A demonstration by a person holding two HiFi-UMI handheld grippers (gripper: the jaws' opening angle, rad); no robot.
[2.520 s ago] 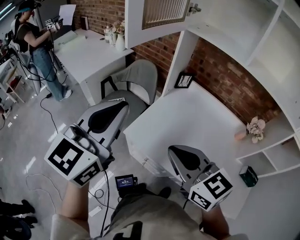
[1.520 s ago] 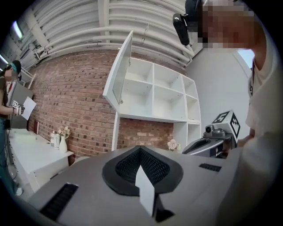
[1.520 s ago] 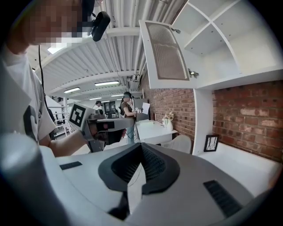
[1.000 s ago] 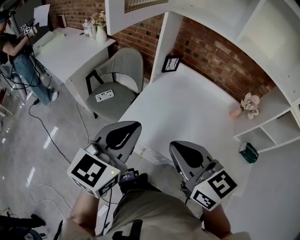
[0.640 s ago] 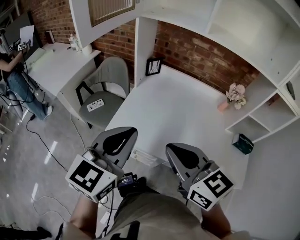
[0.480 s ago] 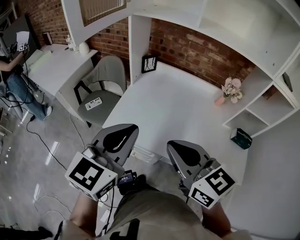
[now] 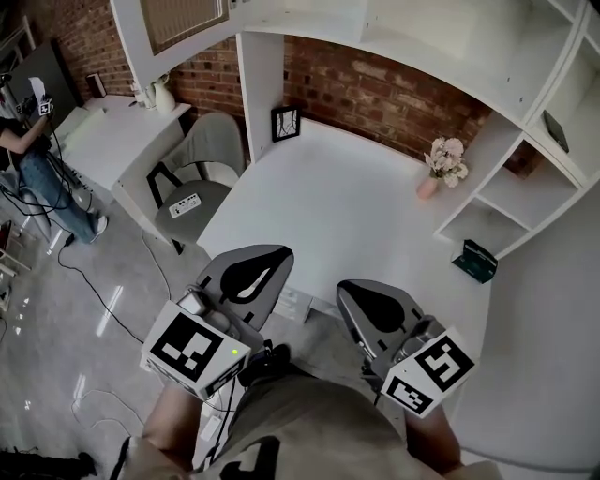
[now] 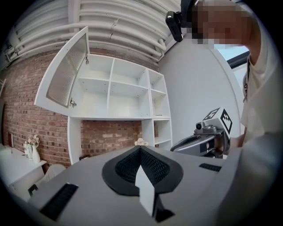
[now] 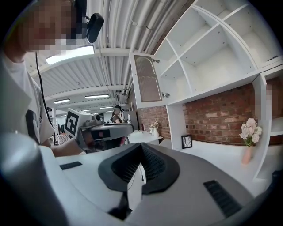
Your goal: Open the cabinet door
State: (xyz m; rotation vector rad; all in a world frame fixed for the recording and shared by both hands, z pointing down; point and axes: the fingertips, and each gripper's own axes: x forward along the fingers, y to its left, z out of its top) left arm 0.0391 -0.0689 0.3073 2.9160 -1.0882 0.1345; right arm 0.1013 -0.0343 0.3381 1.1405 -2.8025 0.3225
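The white cabinet door (image 7: 173, 21) with a slatted panel stands swung open at the top left of the head view. In the left gripper view the cabinet door (image 8: 66, 70) hangs out to the left of the open white shelves (image 8: 126, 92). It also shows in the right gripper view, where the cabinet door (image 9: 148, 79) is high up. My left gripper (image 7: 267, 258) and right gripper (image 7: 361, 291) are held side by side near the front edge of the white desk (image 7: 347, 206), far below the door. Both are shut and hold nothing.
A grey chair (image 7: 202, 155) stands left of the desk. On the desk are a picture frame (image 7: 284, 124) and a pink vase of flowers (image 7: 433, 169). A green box (image 7: 474, 260) sits on a low shelf at right. Another person (image 7: 28, 141) stands far left, with cables on the floor.
The view has swung right along the desk, so the open door has slid to the upper left and the side shelves have come in. Both grippers stay shut and low.
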